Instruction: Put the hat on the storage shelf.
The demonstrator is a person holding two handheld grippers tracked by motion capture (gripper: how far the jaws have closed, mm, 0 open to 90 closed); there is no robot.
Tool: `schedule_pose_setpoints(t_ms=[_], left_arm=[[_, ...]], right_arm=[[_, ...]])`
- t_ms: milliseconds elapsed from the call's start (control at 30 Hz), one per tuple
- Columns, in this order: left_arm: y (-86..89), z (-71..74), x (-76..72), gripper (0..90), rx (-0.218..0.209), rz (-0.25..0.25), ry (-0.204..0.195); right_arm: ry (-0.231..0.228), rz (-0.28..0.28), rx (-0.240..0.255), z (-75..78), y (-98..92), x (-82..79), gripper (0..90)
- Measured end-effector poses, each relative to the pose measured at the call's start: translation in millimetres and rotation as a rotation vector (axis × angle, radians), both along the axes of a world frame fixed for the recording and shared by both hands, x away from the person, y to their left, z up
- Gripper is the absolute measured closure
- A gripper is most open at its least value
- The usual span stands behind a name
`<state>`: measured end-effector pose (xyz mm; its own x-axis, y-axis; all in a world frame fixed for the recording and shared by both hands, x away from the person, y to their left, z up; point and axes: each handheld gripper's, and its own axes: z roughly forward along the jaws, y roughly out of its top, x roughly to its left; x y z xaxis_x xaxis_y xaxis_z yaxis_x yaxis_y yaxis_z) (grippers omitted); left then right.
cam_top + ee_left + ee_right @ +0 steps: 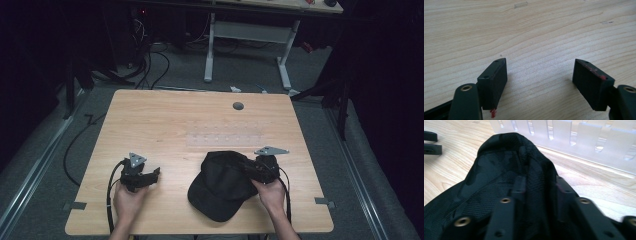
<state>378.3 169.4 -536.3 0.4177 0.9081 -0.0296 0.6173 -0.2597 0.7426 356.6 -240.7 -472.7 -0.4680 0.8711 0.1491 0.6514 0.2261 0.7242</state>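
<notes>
Item: black cap (pixel 222 184). Soft fabric, mesh panels and a faint camouflage pattern visible in the right gripper view. Lies on the near right part of the table (pixel 165 125), brim toward the near edge, crown toward the far side. The crown's right side is bunched up into a fold.

Item: right tongs (pixel 251 170). Held in the person's right hand (pixel 271 192) just right of the cap, grey three-cornered plate on top, cable trailing back along the wrist. The right gripper view shows the two black jaws drawn close, with a ridge of the cap's fabric (pixel 524 175) gathered between them; the pads press on the cloth, so these tongs are pinching the cap at its right edge.

Item: left tongs (pixel 152 175). Held in the person's left hand (pixel 129 200) on the near left part of the table, well apart from the cap. In the left gripper view the jaws stand spread wide over bare wood, with nothing between them; red marks show on the pads.

Item: clear slotted rack (pixel 579 137). Translucent plastic, lying flat on the table just beyond the cap.

Item: table. Light wood grain, rectangular, with a round grey cable hole (pixel 238 106) near the far edge.
</notes>
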Motion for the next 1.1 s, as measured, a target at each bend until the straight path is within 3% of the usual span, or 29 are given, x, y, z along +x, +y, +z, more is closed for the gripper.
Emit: schedule_pose_setpoints(t_ms=[200,533,1000,1033,1100], left_arm=[[-1.1,0.0,-0.1,28.3,0.013,-0.003,-0.001],[-1.8,0.0,0.5,28.1,0.011,-0.002,-0.001],[-3.4,0.2,-0.5,27.7,0.013,-0.033,-0.001],[-2.6,0.2,-0.7,27.8,0.010,-0.038,0.000],[-0.6,0.5,0.1,27.8,-0.039,-0.043,0.008]], right_arm=[[-0.007,0.032,0.021,-1.2,-3.0,-1.3,83.0],[-0.027,0.055,0.082,-0.8,-11.8,-3.9,84.9],[-0.135,0.084,0.138,29.1,-20.8,-13.6,85.1],[-0.146,0.087,0.148,30.7,-21.4,-14.0,85.2],[-0.156,0.089,0.162,34.2,-21.7,-14.9,85.2]])
